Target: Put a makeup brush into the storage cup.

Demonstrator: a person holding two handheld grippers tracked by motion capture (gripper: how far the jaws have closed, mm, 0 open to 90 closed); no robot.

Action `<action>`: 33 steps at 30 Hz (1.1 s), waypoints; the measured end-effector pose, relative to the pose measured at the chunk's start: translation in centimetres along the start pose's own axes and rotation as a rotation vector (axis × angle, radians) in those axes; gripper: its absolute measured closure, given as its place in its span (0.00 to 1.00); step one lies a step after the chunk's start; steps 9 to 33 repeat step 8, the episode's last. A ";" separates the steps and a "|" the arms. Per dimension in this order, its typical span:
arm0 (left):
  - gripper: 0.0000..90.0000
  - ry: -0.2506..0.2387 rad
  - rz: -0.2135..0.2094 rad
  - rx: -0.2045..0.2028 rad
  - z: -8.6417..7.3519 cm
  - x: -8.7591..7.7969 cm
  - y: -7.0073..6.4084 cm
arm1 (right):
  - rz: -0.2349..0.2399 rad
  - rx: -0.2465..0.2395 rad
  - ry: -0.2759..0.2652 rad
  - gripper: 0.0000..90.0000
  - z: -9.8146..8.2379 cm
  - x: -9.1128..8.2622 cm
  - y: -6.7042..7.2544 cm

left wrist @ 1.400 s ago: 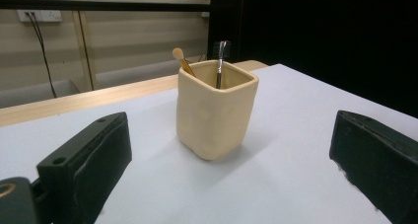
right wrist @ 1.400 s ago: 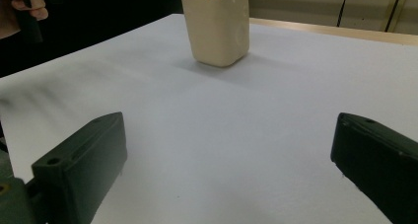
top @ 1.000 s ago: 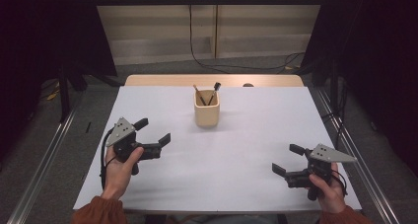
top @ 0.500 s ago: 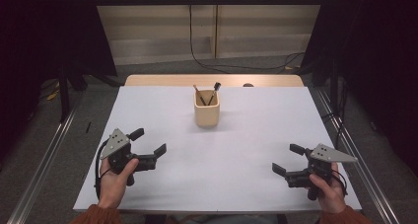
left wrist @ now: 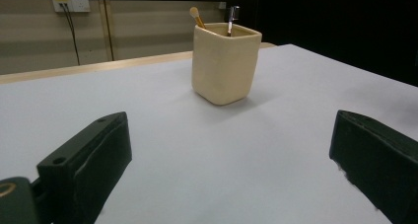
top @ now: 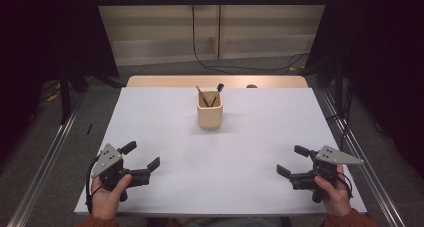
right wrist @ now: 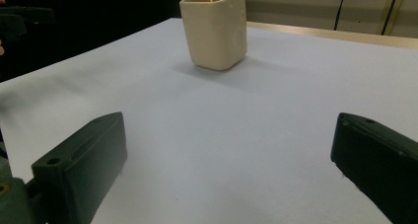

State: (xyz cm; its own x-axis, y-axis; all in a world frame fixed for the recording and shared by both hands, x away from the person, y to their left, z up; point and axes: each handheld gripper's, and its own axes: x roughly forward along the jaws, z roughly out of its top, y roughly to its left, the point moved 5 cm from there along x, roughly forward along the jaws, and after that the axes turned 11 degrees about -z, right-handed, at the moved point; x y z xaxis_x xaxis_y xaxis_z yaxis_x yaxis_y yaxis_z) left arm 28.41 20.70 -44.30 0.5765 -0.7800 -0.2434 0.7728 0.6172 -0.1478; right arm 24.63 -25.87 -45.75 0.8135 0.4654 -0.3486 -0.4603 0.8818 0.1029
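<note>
The white desk (top: 210, 152) carries a cream cup (top: 209, 115) at far centre, 2 tools upright inside for easy reach. Left gripper (top: 141, 157) and right gripper (top: 289, 160) rest near, jaws wide apart, empty, probably ready.

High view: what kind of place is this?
Likely a lab recording station, not a home or office. A white-covered table sits between metal rails, flanked by black curtains, with a cable hanging from a wall socket. Just a cup stands on it.
</note>
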 end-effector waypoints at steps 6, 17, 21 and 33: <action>0.03 0.006 0.002 -0.002 -0.2 0.3 0.0 | 0.001 -0.001 0.000 0.00 0.0 -0.1 -0.1; 0.03 0.013 -0.015 -0.007 -0.3 0.4 -0.2 | 0.002 -0.001 0.001 0.00 0.0 0.0 0.0; 0.03 0.013 -0.015 -0.007 -0.3 0.4 -0.2 | 0.002 -0.001 0.001 0.00 0.0 0.0 0.0; 0.03 0.013 -0.015 -0.007 -0.3 0.4 -0.2 | 0.002 -0.001 0.001 0.00 0.0 0.0 0.0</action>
